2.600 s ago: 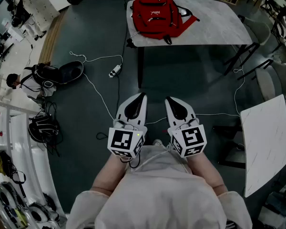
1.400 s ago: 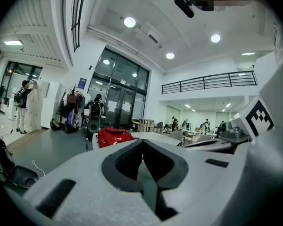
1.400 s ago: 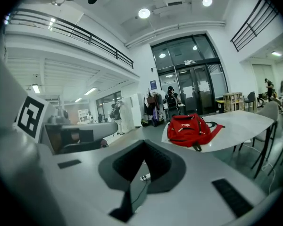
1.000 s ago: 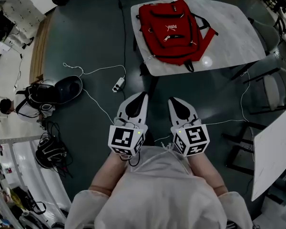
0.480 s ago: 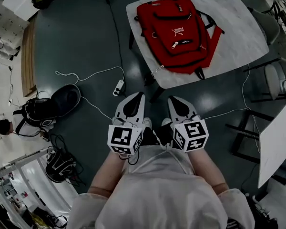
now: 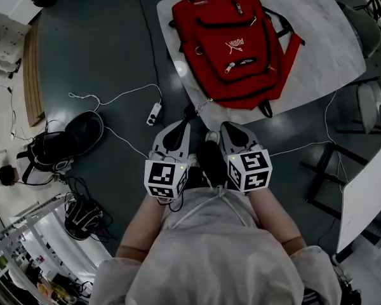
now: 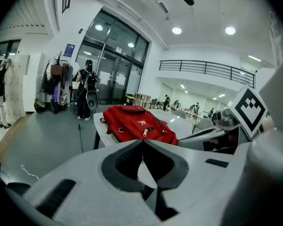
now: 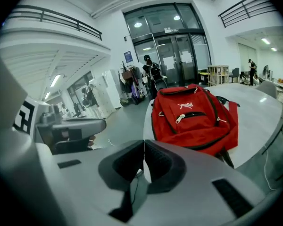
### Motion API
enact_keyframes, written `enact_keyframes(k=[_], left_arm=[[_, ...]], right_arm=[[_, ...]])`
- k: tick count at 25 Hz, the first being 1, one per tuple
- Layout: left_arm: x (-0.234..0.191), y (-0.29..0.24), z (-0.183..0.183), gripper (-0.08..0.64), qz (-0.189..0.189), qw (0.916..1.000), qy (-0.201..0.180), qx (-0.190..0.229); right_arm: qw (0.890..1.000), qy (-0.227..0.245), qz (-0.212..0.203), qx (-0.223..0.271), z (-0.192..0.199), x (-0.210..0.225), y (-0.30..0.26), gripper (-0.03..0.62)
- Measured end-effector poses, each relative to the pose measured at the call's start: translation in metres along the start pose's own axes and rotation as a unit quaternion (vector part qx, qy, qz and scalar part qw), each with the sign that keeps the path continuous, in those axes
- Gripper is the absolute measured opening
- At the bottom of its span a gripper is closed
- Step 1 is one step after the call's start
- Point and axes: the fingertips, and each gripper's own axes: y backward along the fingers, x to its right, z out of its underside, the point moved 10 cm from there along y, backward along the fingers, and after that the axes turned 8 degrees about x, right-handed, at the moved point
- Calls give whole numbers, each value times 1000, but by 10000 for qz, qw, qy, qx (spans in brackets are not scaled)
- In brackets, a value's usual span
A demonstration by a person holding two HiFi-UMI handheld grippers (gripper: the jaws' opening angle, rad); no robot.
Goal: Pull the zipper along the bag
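From the head view I hold both grippers low by my waist, well short of the table. My left gripper (image 6: 184, 127) has its jaws pressed together with nothing between them. Just to its right, my right gripper (image 6: 227, 128) is the same, with the tips meeting and empty. Ahead of both, the red backpack (image 6: 232, 40) lies flat near the corner of a pale table (image 6: 317, 37), and its front-pocket zipper pull (image 6: 230, 67) faces up.

Risks, left to right:
- **Tripping or snagging:** a white cable (image 6: 114, 97) and a power strip (image 6: 153, 113) lie on the floor (image 6: 101, 43) ahead to my left. I judge that a step forward could snag them.
- **Closed jaws:** both pairs of jaws must part before they can take a pull. If they arrive closed, they would only nudge the small tab aside.
- **Bag sliding:** if one gripper pulls alone, I expect the soft bag to bunch or slide on the smooth top. It already sits close to the table's near edge.

Materials, left to right:
- **Floor:** dark and matt.
- **Grippers:** hard white shells tapering to points, with a dark lining (image 7: 125, 166) inside. Each carries a marker cube (image 6: 165, 180) printed in black and white squares.
- **Backpack:** limp, creased red fabric with black zipper tracks and small pale pulls.
- **Tabletop:** smooth and faintly marbled, with rounded corners.
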Motion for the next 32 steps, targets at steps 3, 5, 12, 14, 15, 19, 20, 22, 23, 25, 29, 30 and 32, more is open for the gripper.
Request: enact_keyframes(k=[3,5,12,14,15,19,20,22,23,25,29,30,32], left_arm=[[-7,-28,6,20,-38,9997,64,-242],[-11,-45,10,20,-53,9992,89,-397],[-22,-94,39,20,-80,9951,110,-982],[-22,-104,49,21,-1,9933,116,-1146],[-22,-107,54,21,53,9920,112,-1256],[-22,-122,76,23,281,9836,-86,-1780],[-22,-125,78,23,301,9814,-157,-1891],[-23,-129,83,77,403,9765,-267,-2100],[-22,-131,85,128,487,9739,-294,-2196],[-19,-134,91,138,631,9698,-309,-2336],[-18,-145,94,137,867,9605,-559,-2585],[-18,-148,92,137,914,9583,-675,-2624],[-17,-153,91,135,1007,9524,-898,-2733]], right_arm=[[9995,-93,-101,-271,-2,22,-24,28],[9988,-129,-171,-444,-2,35,-40,28],[9935,-143,-380,-1061,14,72,-88,28],[9920,-237,-357,-1184,20,81,-97,28],[9912,-309,-322,-1247,24,84,-100,28],[9876,-495,-167,-1482,39,93,-111,28],[9870,-501,-144,-1520,40,94,-114,28],[9853,-522,-104,-1621,43,95,-119,28],[9841,-550,-89,-1686,45,95,-121,28],[9816,-616,-70,-1807,45,97,-124,28],[9788,-718,-16,-1919,43,97,-128,26],[9788,-716,9,-1921,42,97,-128,26],[9784,-720,82,-1938,42,96,-129,26]])
